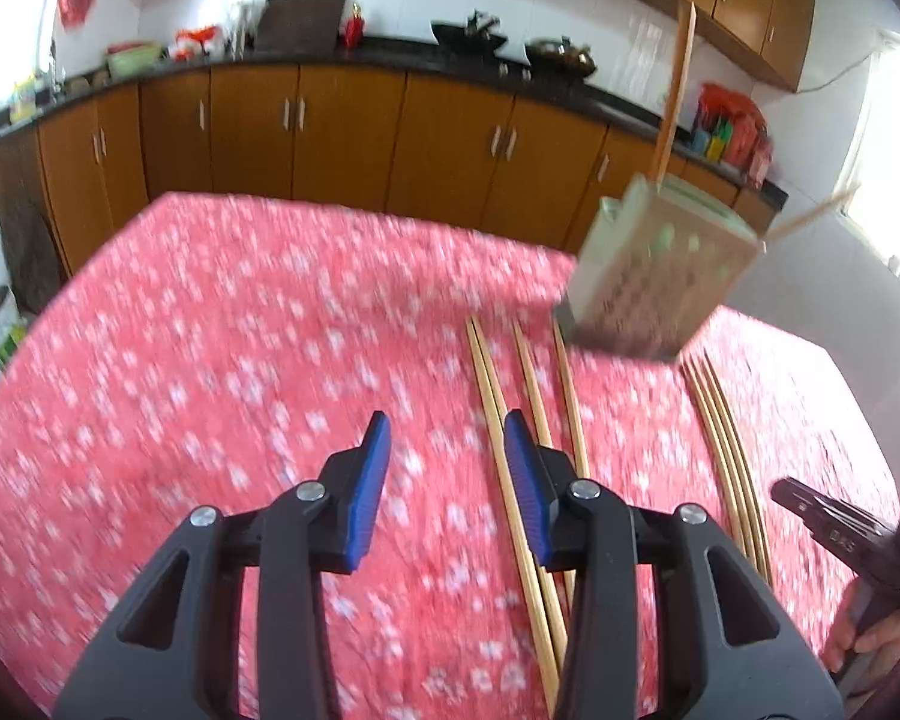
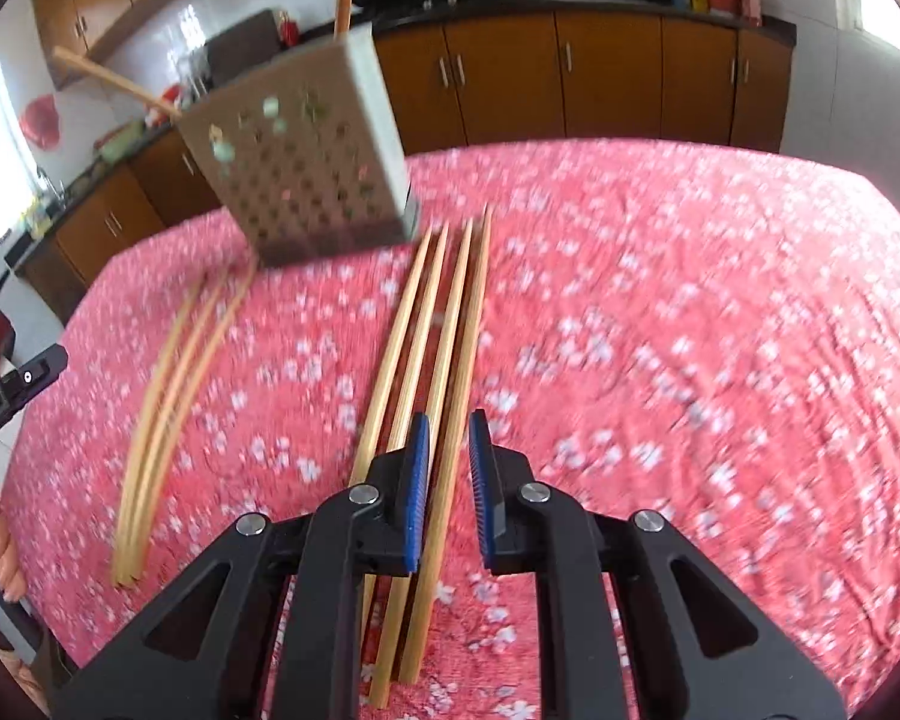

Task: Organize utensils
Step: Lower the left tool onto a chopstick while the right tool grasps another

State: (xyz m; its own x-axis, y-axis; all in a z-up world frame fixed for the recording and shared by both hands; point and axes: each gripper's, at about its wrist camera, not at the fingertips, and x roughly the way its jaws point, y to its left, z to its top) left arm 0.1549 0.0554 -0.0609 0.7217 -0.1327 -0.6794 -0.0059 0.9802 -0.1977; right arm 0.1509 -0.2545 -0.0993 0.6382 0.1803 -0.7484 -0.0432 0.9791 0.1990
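Observation:
A perforated metal utensil holder (image 1: pixel 648 276) stands on the red floral tablecloth (image 1: pixel 210 330) with two chopsticks (image 1: pixel 675 102) in it. Several wooden chopsticks (image 1: pixel 522 456) lie on the cloth in front of it, and another bunch (image 1: pixel 726 450) lies to their right. My left gripper (image 1: pixel 447 438) is open and empty above the cloth, just left of the first bunch. In the right wrist view the holder (image 2: pixel 306 162) stands far left, one bunch (image 2: pixel 426 348) runs under my open right gripper (image 2: pixel 450 438), and the other bunch (image 2: pixel 168 384) lies to the left.
Wooden kitchen cabinets (image 1: pixel 342 132) under a dark counter (image 1: pixel 390 57) with pots run behind the table. The other gripper's body (image 1: pixel 840 534) shows at the right edge of the left wrist view, and at the left edge of the right wrist view (image 2: pixel 12 390).

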